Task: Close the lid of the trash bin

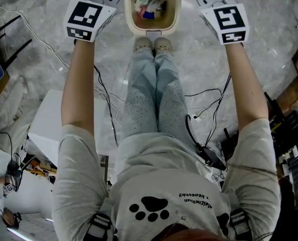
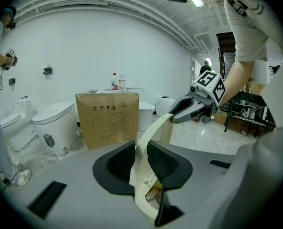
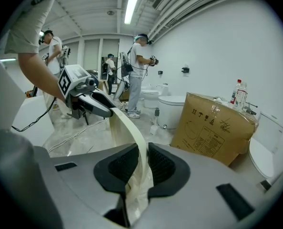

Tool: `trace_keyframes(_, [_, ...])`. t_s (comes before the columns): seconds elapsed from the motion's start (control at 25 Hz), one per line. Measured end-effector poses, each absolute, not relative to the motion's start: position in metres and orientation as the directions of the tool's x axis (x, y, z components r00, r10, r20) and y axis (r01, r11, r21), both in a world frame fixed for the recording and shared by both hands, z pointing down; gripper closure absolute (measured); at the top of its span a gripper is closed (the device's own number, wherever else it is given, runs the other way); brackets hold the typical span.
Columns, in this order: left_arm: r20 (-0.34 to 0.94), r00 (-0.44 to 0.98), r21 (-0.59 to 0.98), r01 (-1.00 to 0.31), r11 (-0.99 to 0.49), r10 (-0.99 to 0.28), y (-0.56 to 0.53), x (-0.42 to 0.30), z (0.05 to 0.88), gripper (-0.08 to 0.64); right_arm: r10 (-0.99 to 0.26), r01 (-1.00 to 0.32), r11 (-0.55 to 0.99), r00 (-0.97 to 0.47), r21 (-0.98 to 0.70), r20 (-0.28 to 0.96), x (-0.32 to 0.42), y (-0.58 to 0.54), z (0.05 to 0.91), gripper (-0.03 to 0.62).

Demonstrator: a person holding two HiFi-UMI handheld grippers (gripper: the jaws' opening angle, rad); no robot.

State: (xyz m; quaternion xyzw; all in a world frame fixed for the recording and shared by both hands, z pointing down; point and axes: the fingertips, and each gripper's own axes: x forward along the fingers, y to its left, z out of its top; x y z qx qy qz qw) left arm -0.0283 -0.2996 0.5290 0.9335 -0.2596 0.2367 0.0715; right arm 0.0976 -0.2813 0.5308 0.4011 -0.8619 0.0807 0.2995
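The left gripper [image 2: 140, 162] is clamped on the thin cream plastic edge of the trash bin [image 1: 130, 14], its black textured pads [image 2: 164, 163] pinching that curved strip from both sides. The right gripper [image 3: 142, 163] has the same bite on the opposite side, tight on the smooth band. The bin is a rounded-rectangle tub, open on top with crumpled rubbish inside. It sits on the glossy, marbled-looking floor [image 1: 204, 59], right at the person's shoes [image 1: 154, 45]. A brown cardboard box [image 2: 107, 118] stands beyond.

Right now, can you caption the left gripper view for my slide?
Left claw clamps the trash bin's cream rim; right claw grips its far side.
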Motion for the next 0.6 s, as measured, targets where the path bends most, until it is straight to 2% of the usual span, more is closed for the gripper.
trace_keyframes(0.6, [0.495,0.763,-0.028,-0.464,-0.885,-0.416,-0.237,-0.037,0.536,0.46,-0.628,-0.708,0.69,-0.483,0.149,0.61,0.087,-0.22,0.539,0.505])
